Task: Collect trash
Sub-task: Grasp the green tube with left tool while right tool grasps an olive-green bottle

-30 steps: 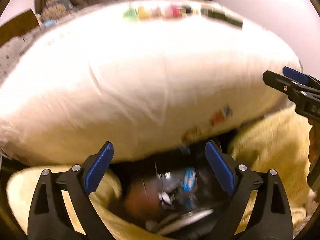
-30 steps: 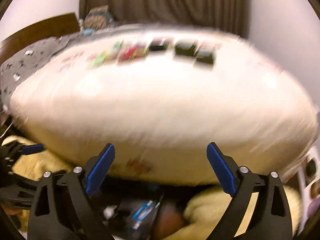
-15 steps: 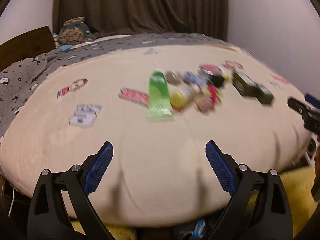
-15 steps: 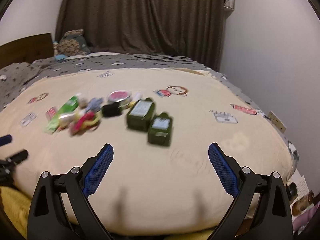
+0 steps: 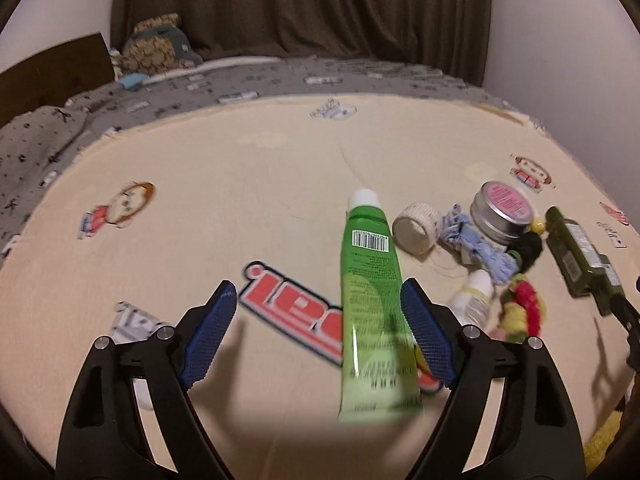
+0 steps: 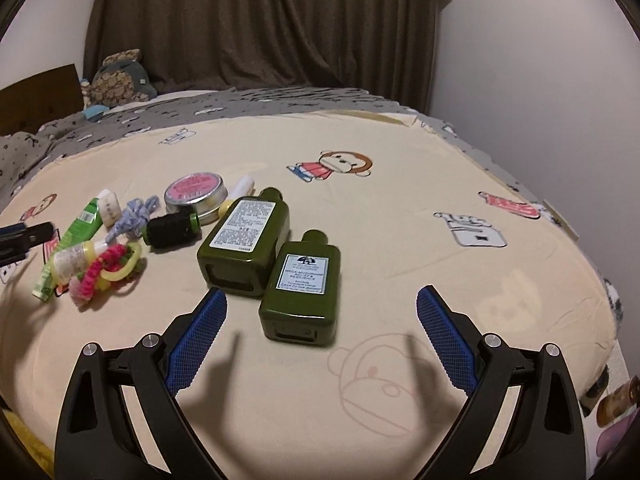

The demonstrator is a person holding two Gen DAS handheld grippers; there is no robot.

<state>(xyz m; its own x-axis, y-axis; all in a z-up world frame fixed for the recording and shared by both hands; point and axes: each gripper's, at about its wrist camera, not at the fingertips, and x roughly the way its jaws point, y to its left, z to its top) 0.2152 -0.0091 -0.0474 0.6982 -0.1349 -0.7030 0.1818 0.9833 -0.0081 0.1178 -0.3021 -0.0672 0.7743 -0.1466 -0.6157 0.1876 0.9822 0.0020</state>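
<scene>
Green tube [image 5: 374, 300] lies on the bed, between your left hand-held gripper [image 5: 322, 330] pads, jaws apart. Likely light, soft, slippery: pinch mid-body. Right hand-held gripper [image 6: 322, 338], also apart, faces the small green bottle [image 6: 302, 290] right of the tube: rigid, grip its flat sides.

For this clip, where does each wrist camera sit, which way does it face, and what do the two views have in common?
Left wrist: sits on the left hand-held gripper, low over the bed, facing the curtain; open fingers flank the green tube; the right hand-held gripper's tip shows at the right edge.
Right wrist: sits on the right hand-held gripper, facing the same way; open fingers frame the small green bottle; the left hand-held gripper's tip shows at the left edge.
Shared: green tube, pink tin, large green bottle.
</scene>
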